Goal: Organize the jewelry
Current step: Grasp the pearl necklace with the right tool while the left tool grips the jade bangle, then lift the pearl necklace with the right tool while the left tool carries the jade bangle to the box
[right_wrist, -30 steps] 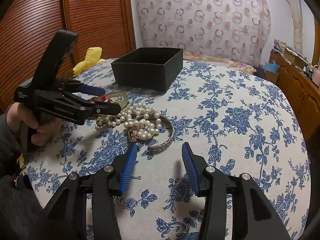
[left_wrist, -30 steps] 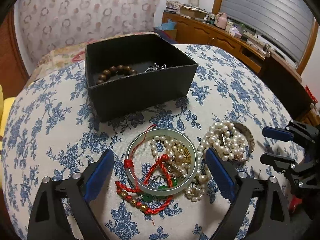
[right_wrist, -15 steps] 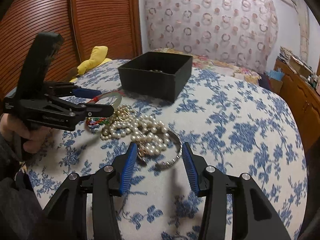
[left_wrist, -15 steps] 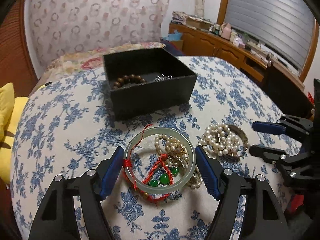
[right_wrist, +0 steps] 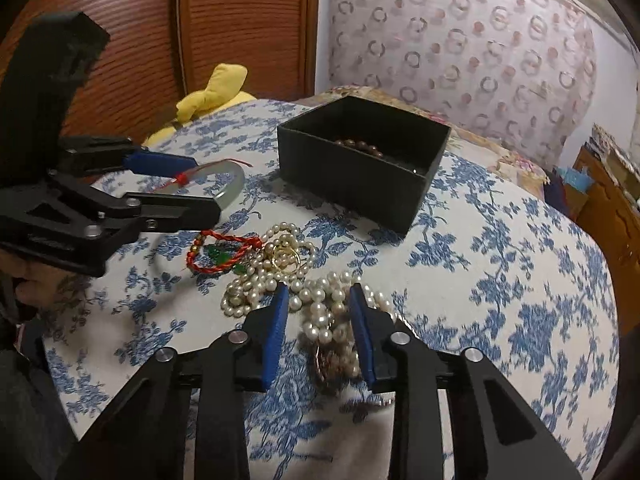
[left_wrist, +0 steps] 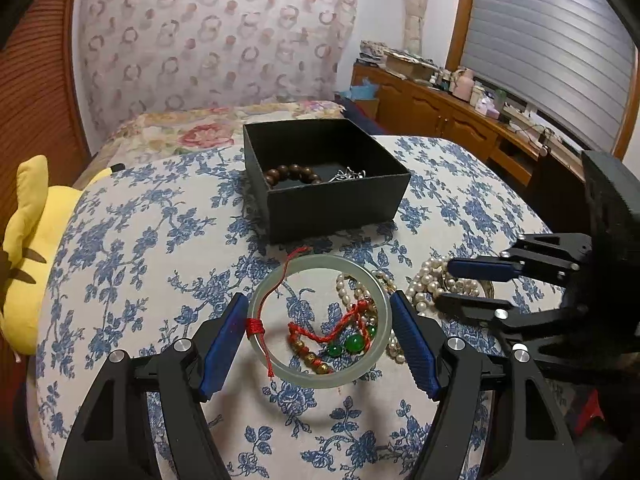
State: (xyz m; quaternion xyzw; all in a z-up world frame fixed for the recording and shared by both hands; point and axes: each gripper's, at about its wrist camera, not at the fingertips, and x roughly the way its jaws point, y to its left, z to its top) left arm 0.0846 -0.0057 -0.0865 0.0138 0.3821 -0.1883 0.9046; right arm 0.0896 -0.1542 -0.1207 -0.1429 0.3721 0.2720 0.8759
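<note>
Left wrist view: the left tongs (left_wrist: 316,332) pinch the pale green jade bangle (left_wrist: 318,322) across its width, 1 blue pad on each side of the rim, the ring lying flat between them and lifted clear of the counter (left_wrist: 132,248). The open black box (left_wrist: 326,178) sits straight ahead beyond the bangle, already holding a brown bead bracelet (left_wrist: 292,174). A red cord bracelet (left_wrist: 336,334) shows through the ring, on the cloth below it. The right tongs (left_wrist: 448,284) reach in from the right over the pearls.

Right wrist view: the right tongs (right_wrist: 318,300) are closing around the pearl strands (right_wrist: 320,312), which lie heaped between the pads; contact cannot be told. The box lies ahead and slightly right, nearer the left tongs' load.
</note>
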